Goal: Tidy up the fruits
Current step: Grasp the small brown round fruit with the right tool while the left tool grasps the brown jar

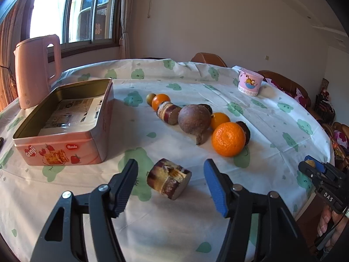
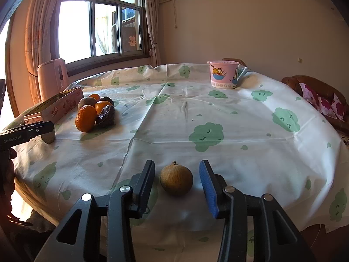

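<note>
Our bench (image 2: 218, 109) wears a cloud-print cloth. Our left claw (image 1: 171, 183) stands half-wide around a sugarcane stub (image 1: 169, 180), pads clear. Our right claw (image 2: 177, 183) brackets a small brown fruit (image 2: 176, 178) narrowly, not touching. Beyond lie the oranges (image 1: 228, 139) and the open pink tin (image 1: 65, 120); the rearmost fruits are half hidden.

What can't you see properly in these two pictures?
- Left wrist view: a dark fruit sits mostly behind the big orange; its kind is unclear.
- Left wrist view: the fruit held in the right gripper is mostly covered by the fingers.
- Right wrist view: the tin box shows only its side; its inside is hidden.
- Right wrist view: the left gripper is cut off by the edge.
</note>
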Demonstrator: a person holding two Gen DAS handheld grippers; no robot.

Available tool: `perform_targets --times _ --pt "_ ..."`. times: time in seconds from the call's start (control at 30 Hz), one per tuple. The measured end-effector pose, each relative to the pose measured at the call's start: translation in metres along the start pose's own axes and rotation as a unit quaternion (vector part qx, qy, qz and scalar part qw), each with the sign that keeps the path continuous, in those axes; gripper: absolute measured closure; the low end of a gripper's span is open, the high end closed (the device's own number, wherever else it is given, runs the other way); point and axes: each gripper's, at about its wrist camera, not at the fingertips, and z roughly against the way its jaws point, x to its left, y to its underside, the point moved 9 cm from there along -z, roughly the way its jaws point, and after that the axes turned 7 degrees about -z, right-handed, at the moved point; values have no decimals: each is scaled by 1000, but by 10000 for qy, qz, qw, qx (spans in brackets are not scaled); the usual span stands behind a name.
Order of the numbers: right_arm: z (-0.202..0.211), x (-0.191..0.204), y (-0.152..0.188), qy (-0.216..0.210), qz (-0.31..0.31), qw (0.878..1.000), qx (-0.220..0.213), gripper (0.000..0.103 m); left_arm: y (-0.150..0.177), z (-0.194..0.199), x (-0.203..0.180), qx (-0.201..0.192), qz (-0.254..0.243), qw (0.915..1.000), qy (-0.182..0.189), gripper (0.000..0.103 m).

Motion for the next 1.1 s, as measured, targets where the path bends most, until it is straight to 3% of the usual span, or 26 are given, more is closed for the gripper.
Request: perform_targets --times 0.03,0.13,0.47,1.1 --pt "0 0 0 -1 24 10000 -7 66 2 -3 0 56 36 10000 48 40" --pt "0 0 0 -27 32 10000 -24 74 6 -9 1 186 148 9995 188 59" --pt "3 21 -17 -308 235 9992 -108 75 2 -1 0 40 92 9997 234 60" --pt "27 133 -111 -1478 971 9820 -659 75 -39 32 41 -479 -218 9966 -632 60"
